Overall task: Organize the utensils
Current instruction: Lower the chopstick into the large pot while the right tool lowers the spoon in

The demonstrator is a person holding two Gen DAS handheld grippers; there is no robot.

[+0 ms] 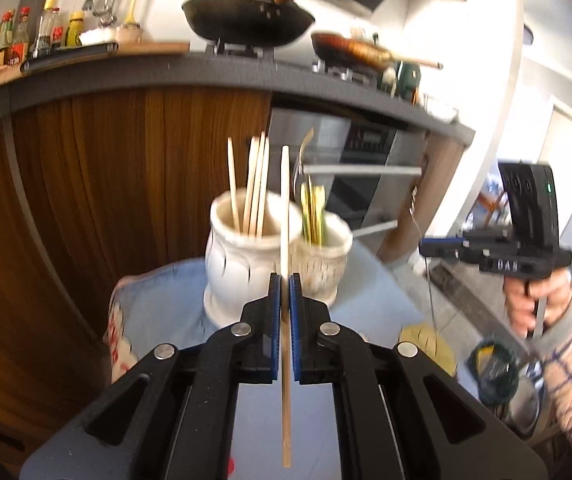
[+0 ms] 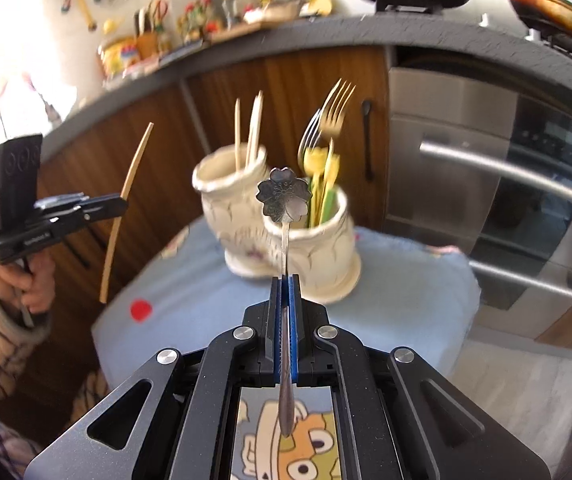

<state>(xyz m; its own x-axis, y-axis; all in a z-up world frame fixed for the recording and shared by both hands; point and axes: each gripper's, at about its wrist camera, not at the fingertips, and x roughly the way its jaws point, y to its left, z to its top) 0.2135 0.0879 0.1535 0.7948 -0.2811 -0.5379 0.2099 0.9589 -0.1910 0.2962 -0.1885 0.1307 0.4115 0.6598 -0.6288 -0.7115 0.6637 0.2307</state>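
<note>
Two ceramic holders stand on the table: a white pot [image 1: 246, 248] on the left and a cream pot [image 2: 313, 248] on the right. About four chopsticks [image 1: 256, 184] stand in the left one. Two forks [image 2: 327, 120] rise from the right one. Two grippers each hold one utensil: one chopstick [image 1: 285, 208], one flower-headed spoon [image 2: 284, 196].

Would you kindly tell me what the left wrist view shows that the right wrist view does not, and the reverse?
Only the left wrist view: the left tongs shut on a single pale wooden chopstick, seen close; a green-rimmed glass lid.

Only the right wrist view: the flower-shaped head of the metal spoon that the right tongs grip; a red dot on the blue cloth.

Both: two cream ceramic pots, one with chopsticks, one with forks; the black wok.
</note>
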